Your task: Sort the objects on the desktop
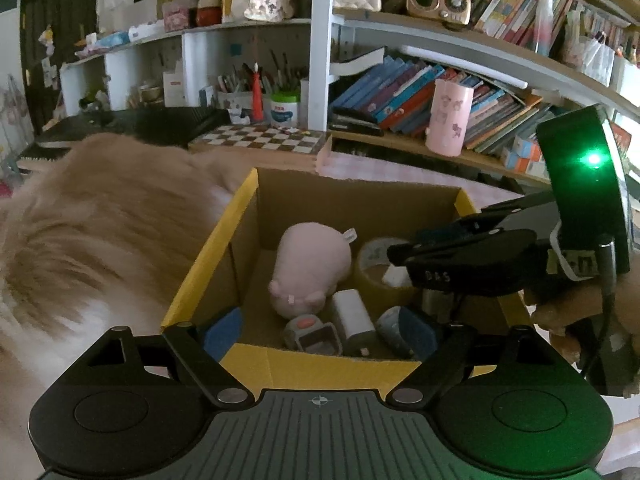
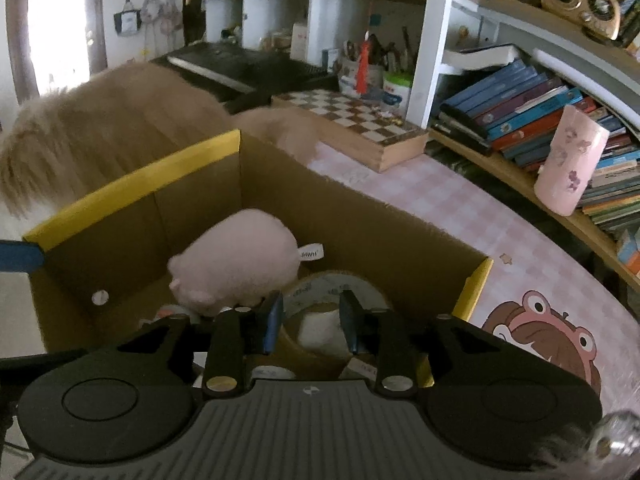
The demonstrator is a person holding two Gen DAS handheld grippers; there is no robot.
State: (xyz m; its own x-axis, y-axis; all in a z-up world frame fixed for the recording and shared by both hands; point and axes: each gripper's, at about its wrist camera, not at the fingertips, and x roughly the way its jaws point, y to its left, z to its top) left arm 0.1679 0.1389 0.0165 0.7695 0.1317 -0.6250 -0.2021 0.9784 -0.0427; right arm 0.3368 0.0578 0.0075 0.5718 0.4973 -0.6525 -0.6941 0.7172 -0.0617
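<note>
Nearest your left camera, the left tongs (image 1: 322, 330) stand wide apart, blue pads (image 1: 222, 332) straddling the near yellow-edged wall of the cardboard box (image 1: 248, 200) and gripping nothing. Your right tongs (image 2: 308, 320) are set narrower but parted, poised over the box's right-hand side with a small white object (image 2: 320, 330) between the pads; whether the pads touch it cannot be told. Box contents, listed: pink plush pig (image 1: 310, 268) lying on its side toward the far wall; roll of brown packing tape (image 1: 378, 268) just beside the pig, under your right tongs; white charger block (image 1: 354, 316) near the front wall; grey gadget with an orange button (image 1: 308, 332) touching the charger's left side; a grey-blue item (image 1: 394, 328) to its right, partly hidden. The box sits on the pink checked worktop (image 2: 440, 208), near its left edge. Beside the box's left wall a tan furry animal (image 1: 104, 232) presses close, blurred. At the worktop's far edge lie a chessboard (image 2: 352, 120) and, on the low shelf, a pink cup (image 2: 568, 168).
</note>
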